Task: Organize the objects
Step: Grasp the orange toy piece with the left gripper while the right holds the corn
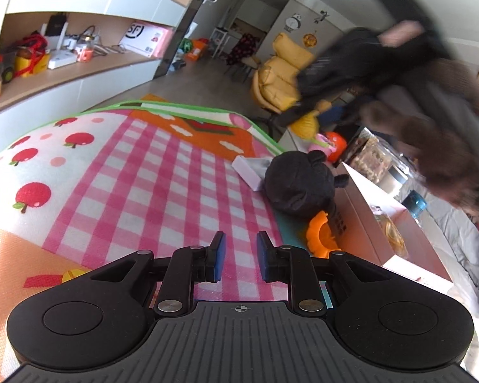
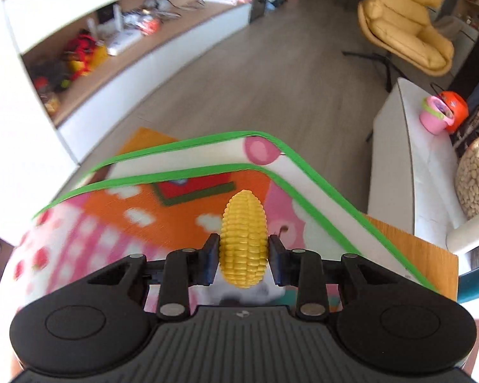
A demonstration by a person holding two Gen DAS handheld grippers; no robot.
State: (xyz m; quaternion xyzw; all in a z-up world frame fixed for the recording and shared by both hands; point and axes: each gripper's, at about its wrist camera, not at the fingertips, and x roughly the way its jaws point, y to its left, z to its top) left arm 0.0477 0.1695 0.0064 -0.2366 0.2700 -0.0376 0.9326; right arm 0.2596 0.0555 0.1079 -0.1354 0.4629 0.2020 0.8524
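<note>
Right gripper [image 2: 243, 250] tipped down over the play mat [image 2: 182, 210], squeezing a yellow toy corn [image 2: 243, 239] near the mat's far edge. Left gripper [image 1: 240, 257] low over the mat's pink squares, pads a little apart, holding nothing.

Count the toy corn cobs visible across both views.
1. The toy corn cob is clamped between the right gripper fingers, above the play mat. Others may be hidden behind clutter.

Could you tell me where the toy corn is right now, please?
In the right wrist view, the toy corn sits clamped between the right tongs, tip forward, above the play mat.
</note>
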